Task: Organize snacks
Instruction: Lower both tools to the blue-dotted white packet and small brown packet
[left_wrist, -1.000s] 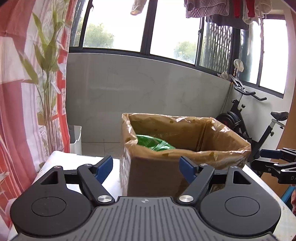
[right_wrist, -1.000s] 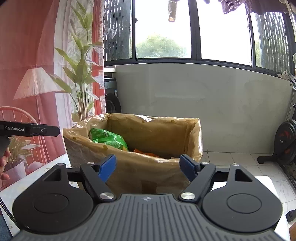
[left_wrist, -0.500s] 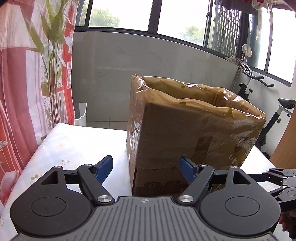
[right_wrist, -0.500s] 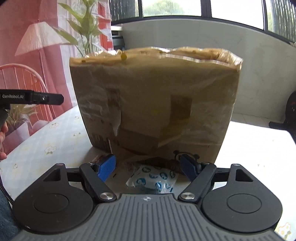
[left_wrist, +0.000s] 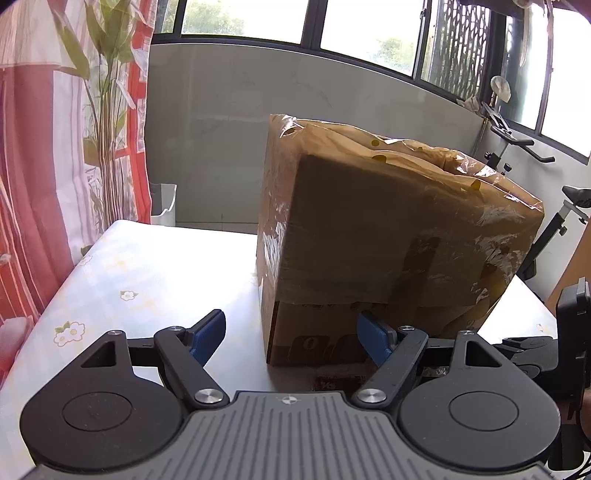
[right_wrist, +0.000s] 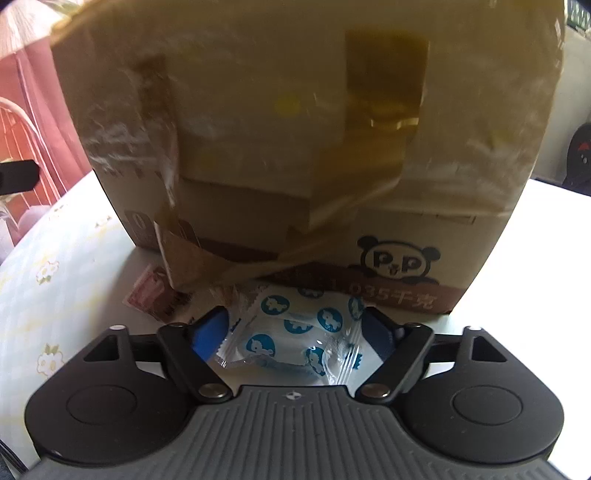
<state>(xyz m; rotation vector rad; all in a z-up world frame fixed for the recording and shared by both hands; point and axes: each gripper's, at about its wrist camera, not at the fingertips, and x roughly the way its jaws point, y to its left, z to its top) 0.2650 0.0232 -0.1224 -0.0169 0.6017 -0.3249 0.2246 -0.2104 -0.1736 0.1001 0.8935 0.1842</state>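
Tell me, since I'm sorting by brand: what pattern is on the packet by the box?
White packet with blue round animal prints; clearest in the right wrist view.

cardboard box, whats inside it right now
Nothing of the inside shows. Both wrist views look at the cardboard box from low down, so its taped walls hide any contents. Only a blue-and-white snack packet lies outside, between the right gripper's fingers.
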